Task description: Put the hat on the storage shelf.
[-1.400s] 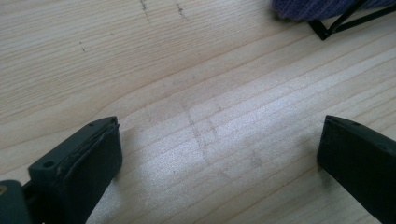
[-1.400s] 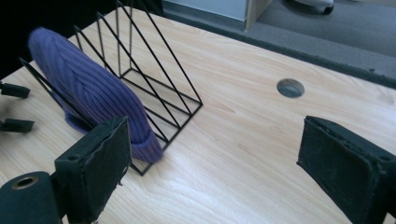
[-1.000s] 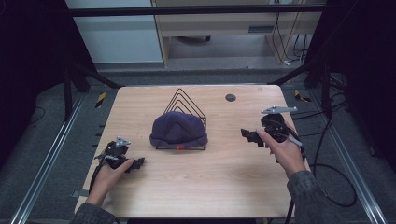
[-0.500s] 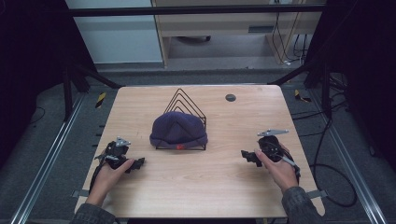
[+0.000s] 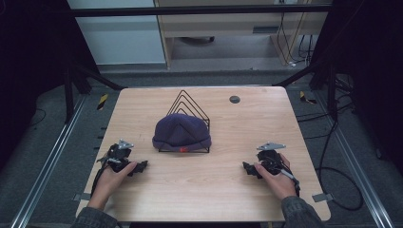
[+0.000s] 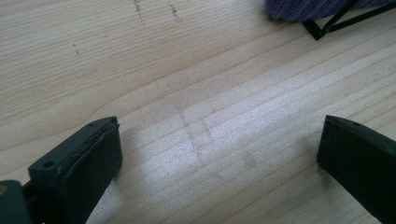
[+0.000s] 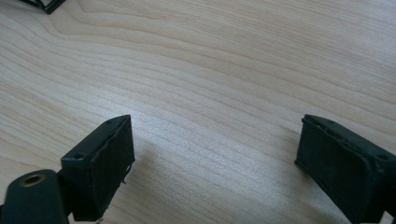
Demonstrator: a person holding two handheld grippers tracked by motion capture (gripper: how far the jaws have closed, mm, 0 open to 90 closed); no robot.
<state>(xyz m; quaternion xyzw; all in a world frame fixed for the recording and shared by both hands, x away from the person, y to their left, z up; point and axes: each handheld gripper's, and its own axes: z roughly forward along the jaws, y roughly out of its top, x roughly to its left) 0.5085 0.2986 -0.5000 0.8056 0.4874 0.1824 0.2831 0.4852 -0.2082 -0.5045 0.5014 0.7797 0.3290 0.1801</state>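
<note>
A dark blue knit beanie [image 5: 181, 130] is draped over a black wire rack [image 5: 190, 104] at the middle of the wooden table [image 5: 209, 190]. My left gripper [image 5: 138, 167] rests on the table at the front left, jaws wide apart with bare wood between them [image 6: 219, 149]. A corner of the beanie [image 6: 308, 7] and of the rack's base [image 6: 327, 25] shows at the top right of the left gripper view. My right gripper [image 5: 248, 168] lies on the table at the front right, also open over bare wood [image 7: 215, 149]. Both point inward toward the table's middle.
A small dark round disc [image 5: 234, 99] sits in the table's far right part. The table's front edge lies just behind both hands. Metal rails [image 5: 57, 152] and cables [image 5: 332, 171] run along the floor on either side.
The right hand has lowered its gripper from above the right side of the table down to the front right, onto the wood. The left gripper has stayed where it was.
</note>
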